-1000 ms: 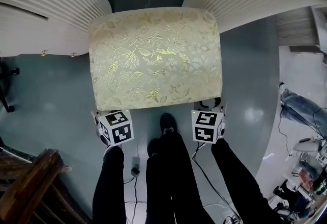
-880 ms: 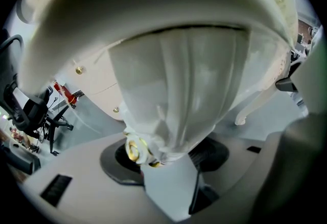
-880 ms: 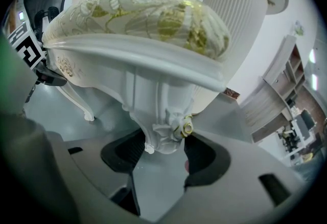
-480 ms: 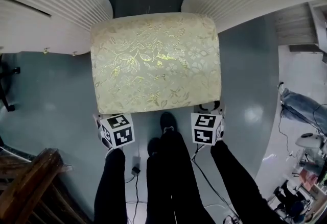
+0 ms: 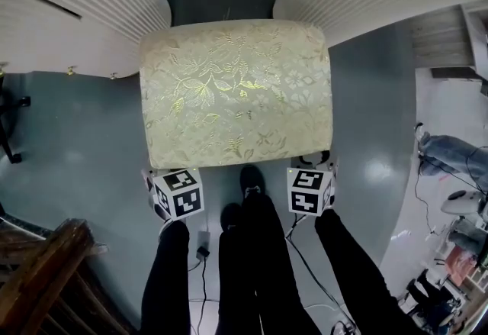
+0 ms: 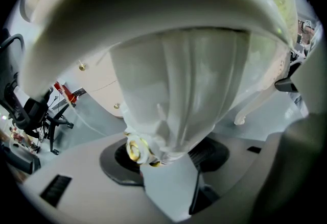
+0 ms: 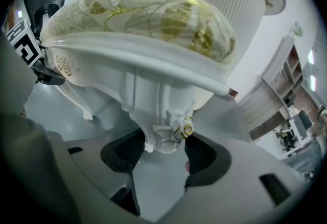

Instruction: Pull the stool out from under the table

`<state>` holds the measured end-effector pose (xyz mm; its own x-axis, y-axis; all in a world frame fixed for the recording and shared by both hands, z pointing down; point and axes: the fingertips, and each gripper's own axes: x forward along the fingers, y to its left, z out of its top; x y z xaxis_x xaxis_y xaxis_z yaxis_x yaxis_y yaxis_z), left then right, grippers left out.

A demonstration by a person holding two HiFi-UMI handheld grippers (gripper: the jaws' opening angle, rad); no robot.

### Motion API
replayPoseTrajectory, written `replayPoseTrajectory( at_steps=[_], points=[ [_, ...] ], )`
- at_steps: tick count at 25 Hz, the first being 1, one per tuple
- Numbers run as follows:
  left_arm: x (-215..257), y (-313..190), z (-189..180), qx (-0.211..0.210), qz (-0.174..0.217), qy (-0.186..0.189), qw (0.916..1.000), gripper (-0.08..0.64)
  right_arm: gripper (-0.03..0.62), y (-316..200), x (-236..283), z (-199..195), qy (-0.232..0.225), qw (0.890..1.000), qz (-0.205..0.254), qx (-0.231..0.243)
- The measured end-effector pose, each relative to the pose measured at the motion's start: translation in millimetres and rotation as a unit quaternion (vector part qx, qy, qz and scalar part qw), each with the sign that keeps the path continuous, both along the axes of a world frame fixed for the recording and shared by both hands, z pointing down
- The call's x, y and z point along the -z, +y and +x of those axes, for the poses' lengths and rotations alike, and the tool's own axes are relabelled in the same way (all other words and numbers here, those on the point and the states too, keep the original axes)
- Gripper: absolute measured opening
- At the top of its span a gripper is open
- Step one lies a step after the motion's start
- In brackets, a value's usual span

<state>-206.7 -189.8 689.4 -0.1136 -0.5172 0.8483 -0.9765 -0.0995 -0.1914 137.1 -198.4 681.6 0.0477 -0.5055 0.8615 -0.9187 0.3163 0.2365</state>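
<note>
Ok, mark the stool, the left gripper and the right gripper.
stool (image 5: 236,93): head view, middle of the cushion.
left gripper (image 6: 164,155): left gripper view, between its fingertips.
right gripper (image 7: 163,152): right gripper view, between its fingertips.

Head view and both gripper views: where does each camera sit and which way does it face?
Head view: on the person's head, facing steeply down at the stool before the table; both marker cubes, black sleeves and legs show.
Left gripper view: rides the left hand-held gripper, looking along its jaws, closed on a front stool leg.
Right gripper view: rides the right hand-held gripper, jaws closed on the other front leg.
Shared: all three see the stool; the right gripper view also catches the left marker cube.
</note>
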Motion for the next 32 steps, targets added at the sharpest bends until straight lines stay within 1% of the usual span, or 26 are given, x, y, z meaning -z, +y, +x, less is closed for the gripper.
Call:
replayPoseTrajectory(
  at_steps=[6,12,16,19,25,28,31,32],
  points=[
    [1,-2,-1,0.011,0.005,-0.005,0.9999,0.267,0.253,-1,1,-1,-0.001,1.0,0.005,-0.002],
    [-1,1,-1,0.021,-0.004,-0.006,0.9998,0.267,0.256,0,2,0,0.005,1.0,0.015,-0.012],
    [1,8,-2,0.042,-0.01,-0.006,0.9991,0.267,0.253,6,3,1,0.004,0.999,0.018,-0.031],
    [2,15,-3,0.052,-0.013,-0.004,0.9985,0.267,0.209,14,6,0,0.002,0.999,0.02,-0.042],
    [8,31,-1,0.061,-0.028,0.002,0.9977,0.265,0.17,25,18,2,0.003,0.999,0.023,-0.046],
    [12,44,-5,0.08,-0.038,0.008,0.996,0.265,0.152,31,24,1,-0.001,0.999,0.016,-0.048],
    [17,52,-1,0.098,-0.046,0.026,0.9938,0.261,0.105,31,29,2,0.005,0.999,0.012,-0.049],
    [19,55,2,0.099,-0.05,0.031,0.9933,0.237,0.078,34,31,4,0.011,0.999,0.009,-0.051]
  ],
)
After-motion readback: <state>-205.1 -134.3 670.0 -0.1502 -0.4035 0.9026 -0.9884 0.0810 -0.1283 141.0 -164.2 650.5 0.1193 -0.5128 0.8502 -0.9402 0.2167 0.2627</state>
